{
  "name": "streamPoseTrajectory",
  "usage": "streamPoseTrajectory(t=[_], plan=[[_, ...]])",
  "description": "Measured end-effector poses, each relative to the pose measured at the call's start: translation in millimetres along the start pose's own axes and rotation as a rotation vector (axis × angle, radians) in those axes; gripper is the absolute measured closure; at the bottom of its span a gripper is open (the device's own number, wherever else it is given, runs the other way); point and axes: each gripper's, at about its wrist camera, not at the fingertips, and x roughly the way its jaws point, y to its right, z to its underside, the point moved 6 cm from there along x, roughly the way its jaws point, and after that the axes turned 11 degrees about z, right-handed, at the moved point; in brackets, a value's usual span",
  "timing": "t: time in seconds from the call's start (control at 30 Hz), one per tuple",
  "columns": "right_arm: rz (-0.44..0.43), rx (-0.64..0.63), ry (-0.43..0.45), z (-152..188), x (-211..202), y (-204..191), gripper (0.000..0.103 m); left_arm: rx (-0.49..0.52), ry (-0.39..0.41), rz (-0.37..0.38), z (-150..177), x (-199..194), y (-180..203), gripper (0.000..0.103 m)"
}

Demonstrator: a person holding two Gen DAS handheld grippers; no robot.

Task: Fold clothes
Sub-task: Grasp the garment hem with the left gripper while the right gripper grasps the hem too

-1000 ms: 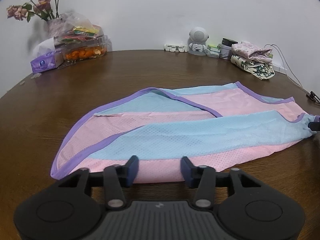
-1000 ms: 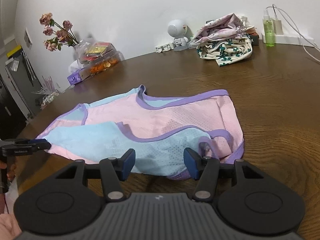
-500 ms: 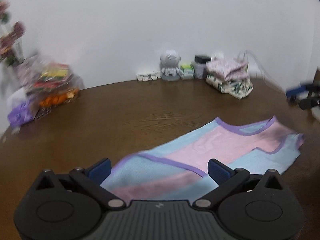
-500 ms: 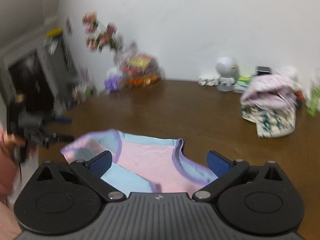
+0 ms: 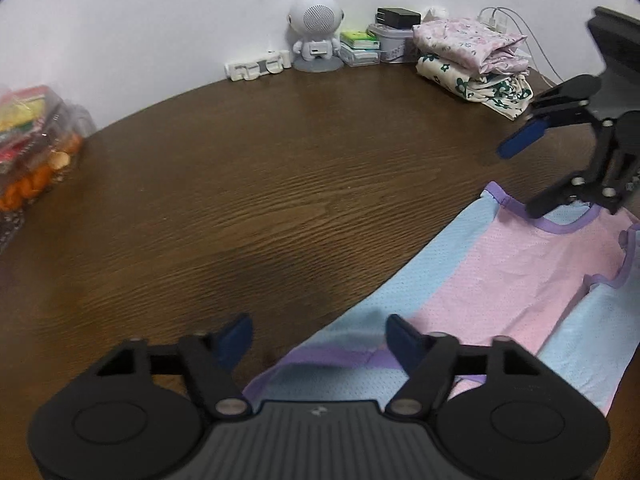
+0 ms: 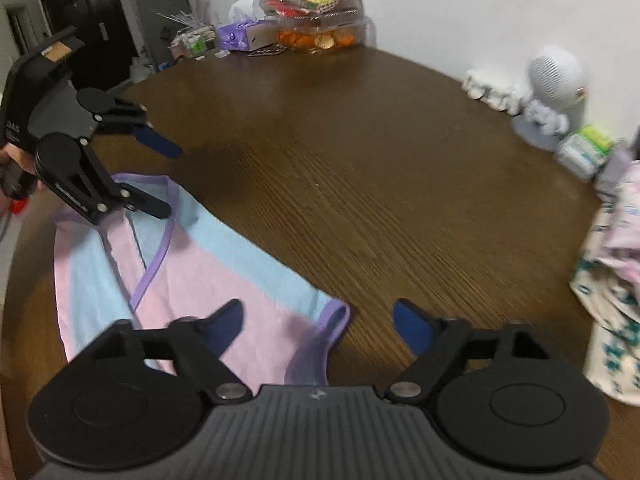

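Observation:
A pink and light-blue mesh garment (image 5: 500, 280) with purple trim lies flat on the brown wooden table (image 5: 240, 184). My left gripper (image 5: 318, 332) hovers over its near purple hem. Its jaws are closing, the pads do not touch the cloth, and nothing is gripped. My right gripper (image 6: 318, 320) hangs over the garment's (image 6: 200, 272) other end, above a purple-edged corner. Its jaws are also closing, and they are empty. Each gripper shows in the other's view: the right gripper (image 5: 528, 176) at the far right, the left gripper (image 6: 164, 178) at the far left.
A stack of folded floral clothes (image 5: 472, 64) sits at the back right, also seen as the floral clothes (image 6: 616, 272) in the right wrist view. A white robot-shaped speaker (image 5: 316, 36), small boxes and cables line the wall. A clear snack container (image 6: 316, 12) and tissue box (image 6: 236, 36) stand at the back left.
Both grippers spread wide, then narrowed again. Both moved sideways and rolled, so the garment has slid to the lower right of the left view and the lower left of the right view.

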Motion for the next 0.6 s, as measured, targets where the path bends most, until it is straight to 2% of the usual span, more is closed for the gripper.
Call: streamPoseTrajectory(t=[0.07, 0.13, 0.17, 0.27, 0.43, 0.53, 0.6], plan=[[-0.025, -0.013, -0.015, -4, 12, 1, 0.039, -0.001, -0.007, 0.013, 1, 3, -6, 0.052], [-0.039, -0.023, -0.031, -5, 21, 3, 0.046, -0.004, -0.022, 0.024, 4, 6, -12, 0.060], [-0.049, -0.026, -0.041, -4, 23, 4, 0.053, -0.004, -0.026, 0.029, 6, 7, -15, 0.065], [-0.067, -0.040, -0.057, -4, 28, 5, 0.062, 0.000, -0.024, 0.046, 8, 7, -19, 0.065], [-0.077, -0.069, -0.063, -4, 27, 3, 0.066, 0.002, -0.025, 0.056, 8, 7, -21, 0.068], [-0.082, -0.086, -0.067, -5, 27, 2, 0.077, 0.003, -0.023, 0.057, 8, 7, -17, 0.075], [-0.086, -0.098, -0.069, -5, 26, 1, 0.081, 0.005, -0.023, 0.062, 8, 7, -15, 0.079]])
